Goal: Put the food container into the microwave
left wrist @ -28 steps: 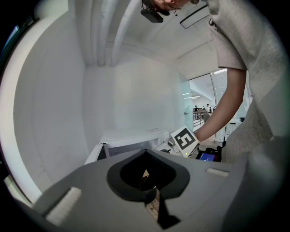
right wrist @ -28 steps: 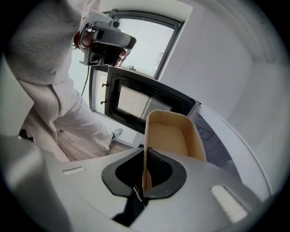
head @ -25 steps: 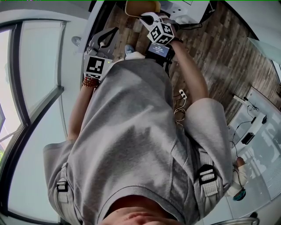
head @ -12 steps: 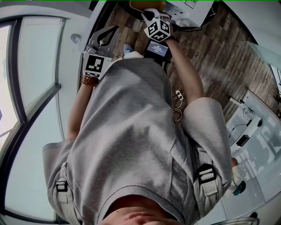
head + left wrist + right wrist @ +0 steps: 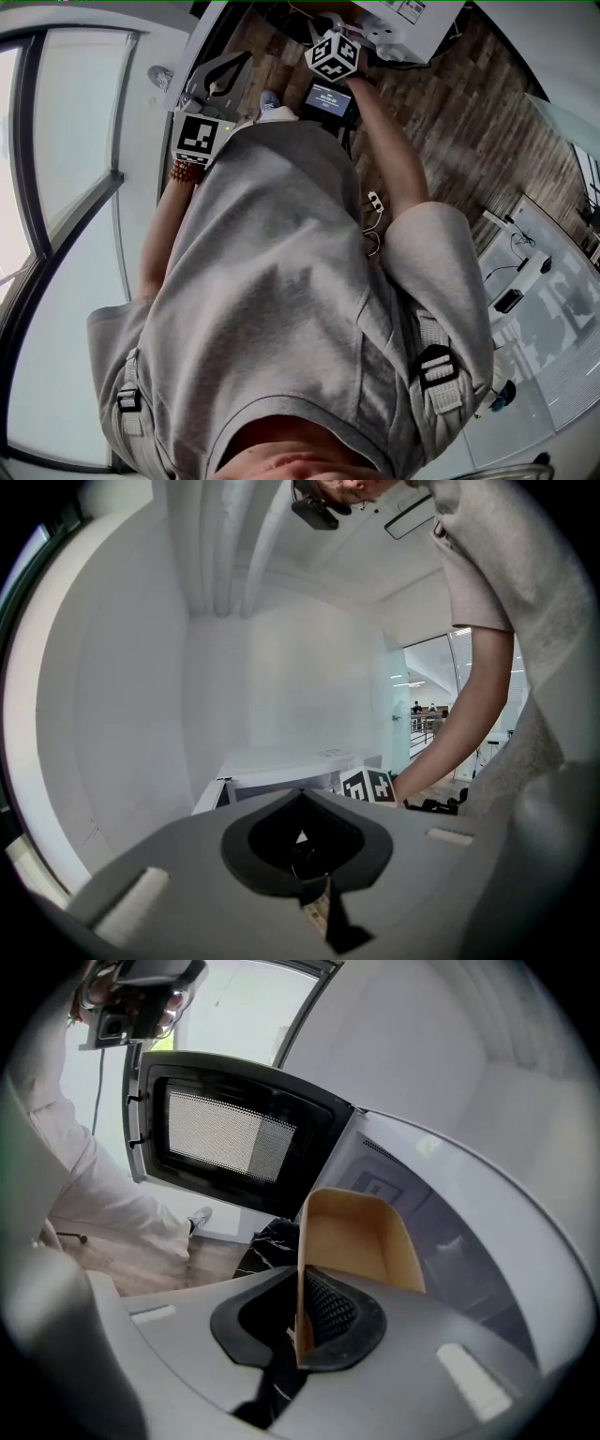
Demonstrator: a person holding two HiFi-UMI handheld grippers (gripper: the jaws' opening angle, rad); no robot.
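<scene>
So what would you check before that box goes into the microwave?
1. The black-framed microwave door stands open: ok.
2. The right tongs are clamped on one wall of the tan open-topped food container: ok.
3. The container faces the white microwave: ok.
4. Free space inside the microwave: cannot tell, mostly hidden.
5. The left tongs are shut, empty and off to the side: ok.

head view: steeply down over torso [image 5: 281,281] | left gripper view: microwave [image 5: 281,766] farther | right gripper view: microwave close
</scene>
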